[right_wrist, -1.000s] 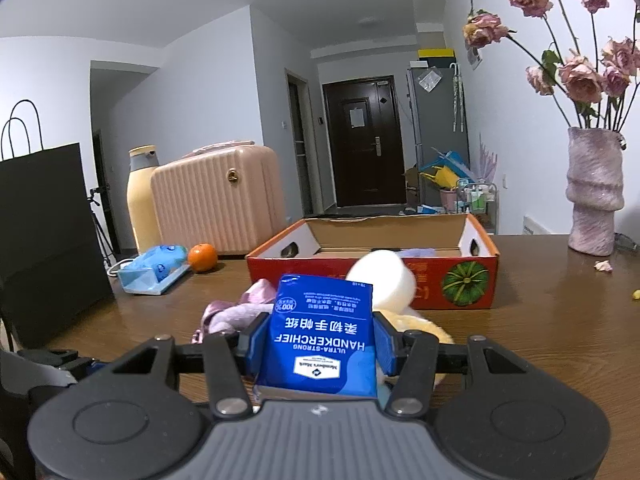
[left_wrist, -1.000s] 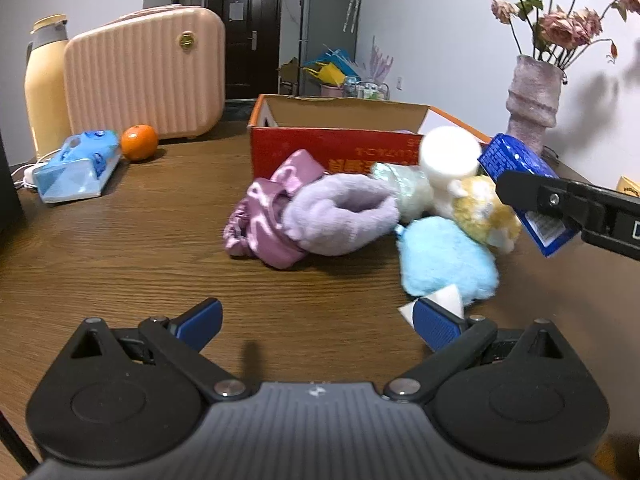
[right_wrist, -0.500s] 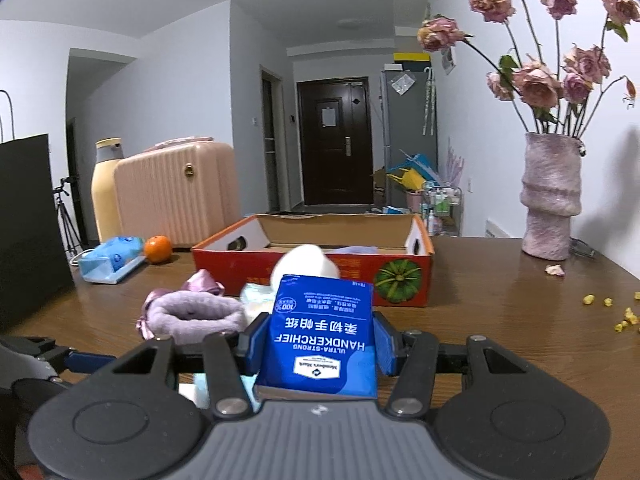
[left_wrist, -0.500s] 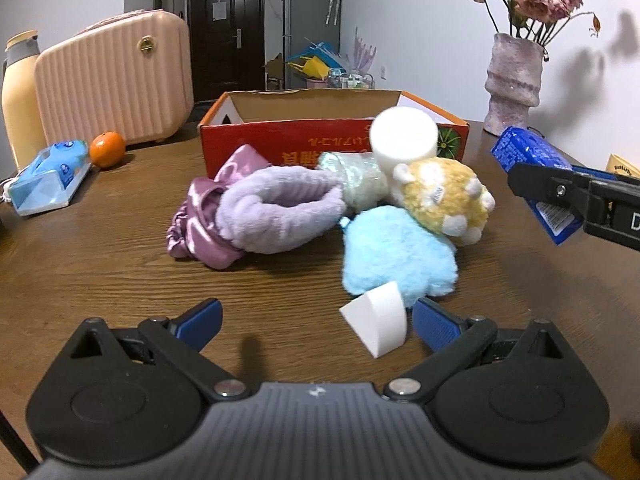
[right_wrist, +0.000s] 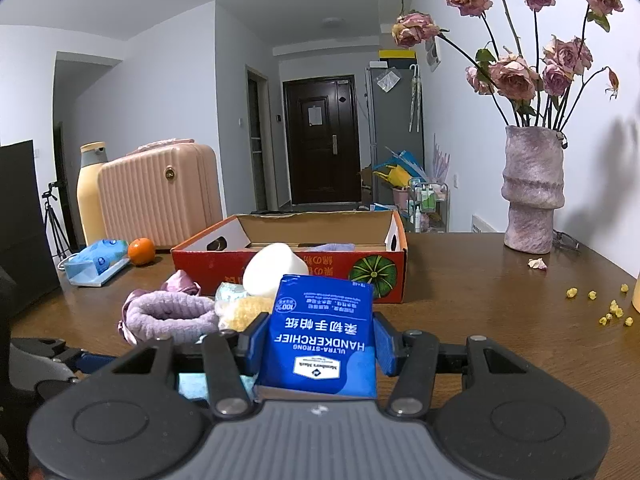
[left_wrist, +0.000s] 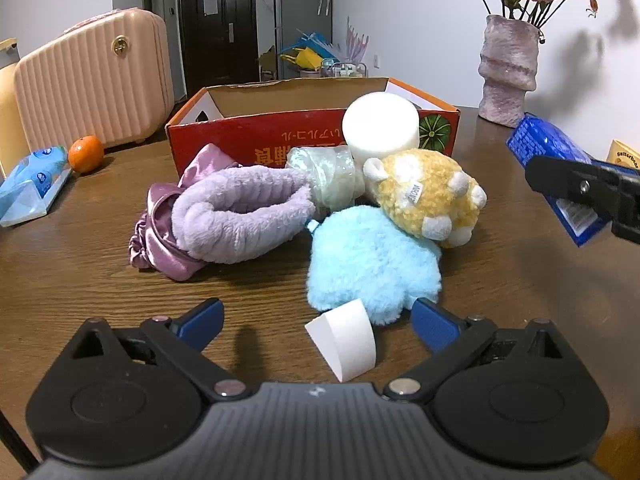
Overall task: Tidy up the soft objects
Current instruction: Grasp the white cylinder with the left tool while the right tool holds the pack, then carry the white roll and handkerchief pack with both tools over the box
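A pile of soft things lies on the wooden table in front of a red cardboard box (left_wrist: 256, 148): a lilac fluffy headband (left_wrist: 240, 212), a purple satin scrunchie (left_wrist: 160, 240), a pale green pouch (left_wrist: 328, 176), a white foam cylinder (left_wrist: 380, 128), a yellow plush (left_wrist: 428, 196) and a light blue plush (left_wrist: 372, 260) with a white tag (left_wrist: 344, 340). My left gripper (left_wrist: 316, 324) stands open just before the blue plush, its tag between the fingers. My right gripper (right_wrist: 318, 344) is shut on a blue handkerchief pack (right_wrist: 320, 340), held above the table right of the pile.
A pink ribbed suitcase (left_wrist: 88, 88), a yellow bottle (right_wrist: 90, 196), an orange (left_wrist: 85, 153) and a blue wipes pack (left_wrist: 32, 184) stand at the left. A vase with dried roses (right_wrist: 532, 192) is at the right. Yellow crumbs (right_wrist: 608, 308) lie on the table's right side.
Both hands have shifted sideways, so the pile now sits more centred in front of my left gripper. The blue pack stays gripped in the right gripper.
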